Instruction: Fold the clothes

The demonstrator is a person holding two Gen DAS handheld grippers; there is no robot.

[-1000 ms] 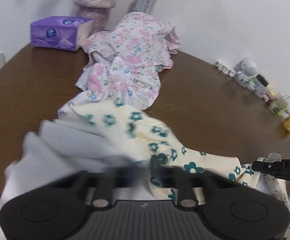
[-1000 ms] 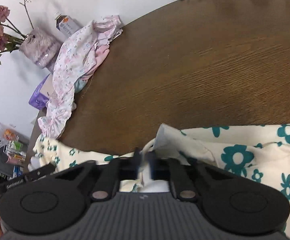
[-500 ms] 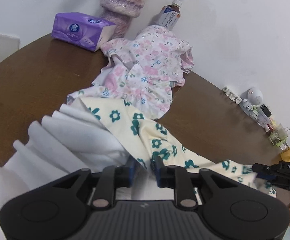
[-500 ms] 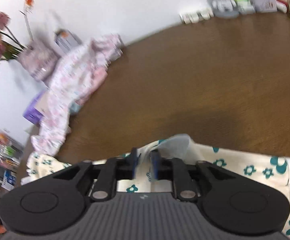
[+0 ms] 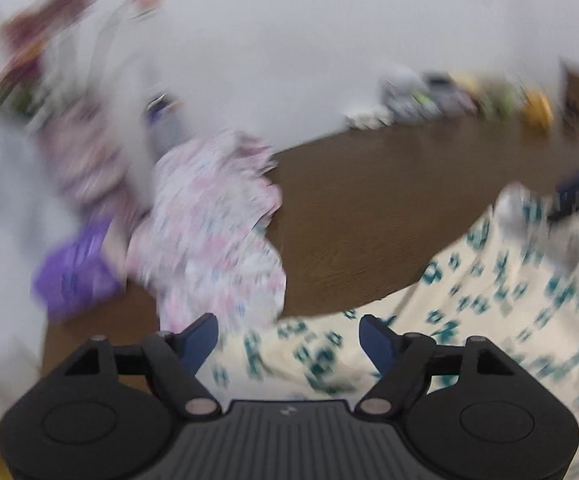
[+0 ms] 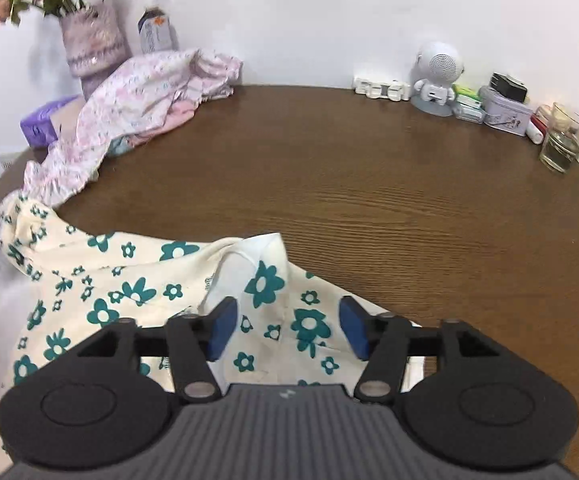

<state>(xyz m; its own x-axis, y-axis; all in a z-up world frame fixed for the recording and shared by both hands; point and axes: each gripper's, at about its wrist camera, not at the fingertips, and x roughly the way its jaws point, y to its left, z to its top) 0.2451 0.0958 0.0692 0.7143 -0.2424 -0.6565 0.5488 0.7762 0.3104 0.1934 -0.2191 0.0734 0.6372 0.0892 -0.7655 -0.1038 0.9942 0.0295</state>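
Observation:
A cream garment with teal flowers (image 6: pixel 137 280) lies crumpled on the brown table (image 6: pixel 369 184), its white lining showing at a fold. My right gripper (image 6: pixel 287 326) hangs open just above it, blue pads apart, holding nothing. The left wrist view is heavily blurred; there my left gripper (image 5: pixel 289 340) is open too, over the same cream garment (image 5: pixel 489 292). A pink floral garment (image 6: pixel 145 92) is heaped at the back left; it appears again as the pink floral garment (image 5: pixel 217 232) ahead of the left gripper.
A vase of dried flowers (image 6: pixel 89 40), a bottle (image 6: pixel 155 32) and a purple tissue pack (image 6: pixel 41 120) stand behind the pink pile. Along the back right sit a white robot-shaped speaker (image 6: pixel 439 76), a tin (image 6: pixel 507 112) and a glass (image 6: pixel 561 144).
Both grippers have opened and let go of the cream garment, which now lies on the table. The left gripper is swinging fast, blurring its view; the right one has tilted up.

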